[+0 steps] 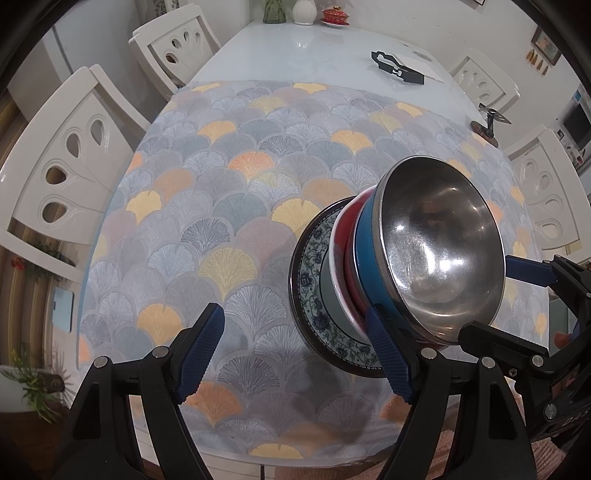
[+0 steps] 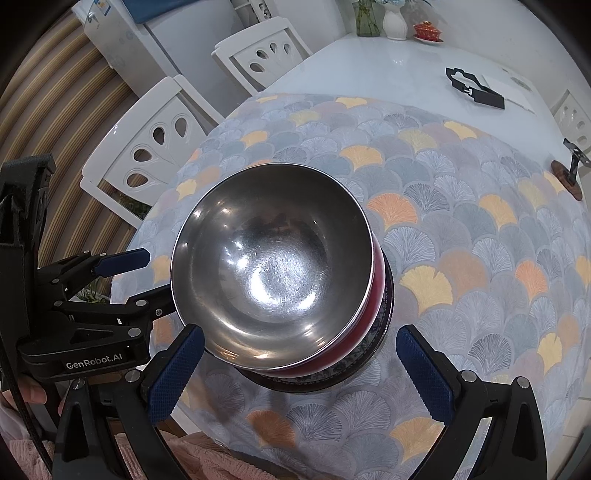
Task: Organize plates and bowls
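Note:
A stack stands on the fan-patterned tablecloth (image 1: 221,184). At the bottom is a blue-and-white floral plate (image 1: 314,306), then a red bowl (image 1: 351,273), a blue bowl (image 1: 365,251) and a steel bowl (image 1: 443,251) on top. My left gripper (image 1: 295,354) is open with only cloth between its fingers. Its right finger (image 1: 388,354) stands against the stack's left side. My right gripper (image 2: 299,350) is open too, fingers wide on either side of the stack's near edge. The steel bowl (image 2: 273,262) fills that view and hides most of the red bowl (image 2: 375,295) and plate (image 2: 332,376).
White chairs (image 1: 74,155) line both sides of the table. At the far end are a black flat object (image 1: 397,68), paper, a white vase (image 1: 303,11) and a red lidded cup (image 1: 335,16). A small stand on a wooden base (image 2: 569,177) sits at the right edge.

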Demonstrator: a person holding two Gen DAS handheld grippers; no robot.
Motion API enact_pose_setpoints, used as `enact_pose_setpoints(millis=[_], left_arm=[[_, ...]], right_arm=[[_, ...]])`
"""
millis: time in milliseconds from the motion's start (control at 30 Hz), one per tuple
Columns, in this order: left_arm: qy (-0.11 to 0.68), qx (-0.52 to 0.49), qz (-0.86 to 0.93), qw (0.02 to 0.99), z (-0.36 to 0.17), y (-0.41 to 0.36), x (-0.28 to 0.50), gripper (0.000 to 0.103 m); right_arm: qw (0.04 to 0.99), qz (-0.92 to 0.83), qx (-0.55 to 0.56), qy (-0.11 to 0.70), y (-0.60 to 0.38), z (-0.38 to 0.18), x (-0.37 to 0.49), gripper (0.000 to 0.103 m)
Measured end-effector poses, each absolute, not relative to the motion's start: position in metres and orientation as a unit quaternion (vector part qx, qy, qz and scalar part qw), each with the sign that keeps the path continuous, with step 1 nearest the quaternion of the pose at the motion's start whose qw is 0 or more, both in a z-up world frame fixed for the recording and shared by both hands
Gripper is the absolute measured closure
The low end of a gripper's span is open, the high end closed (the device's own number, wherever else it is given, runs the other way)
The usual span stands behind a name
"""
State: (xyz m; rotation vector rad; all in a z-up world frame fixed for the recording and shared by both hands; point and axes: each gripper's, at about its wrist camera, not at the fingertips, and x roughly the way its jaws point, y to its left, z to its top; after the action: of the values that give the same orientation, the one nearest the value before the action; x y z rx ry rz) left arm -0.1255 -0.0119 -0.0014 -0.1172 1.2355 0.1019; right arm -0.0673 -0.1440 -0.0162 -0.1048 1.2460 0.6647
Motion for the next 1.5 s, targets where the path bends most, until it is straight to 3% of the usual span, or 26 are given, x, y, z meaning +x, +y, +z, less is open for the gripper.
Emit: enact_pose_setpoints(millis=[1500], left_arm=[[0.580, -0.067, 0.051, 0.810, -0.0033, -0.0096, -0.1262, 0.025]], right_arm=[[0.757, 0.306, -0.047, 0.575, -0.1442, -0.0195, -0.0706, 0.000]])
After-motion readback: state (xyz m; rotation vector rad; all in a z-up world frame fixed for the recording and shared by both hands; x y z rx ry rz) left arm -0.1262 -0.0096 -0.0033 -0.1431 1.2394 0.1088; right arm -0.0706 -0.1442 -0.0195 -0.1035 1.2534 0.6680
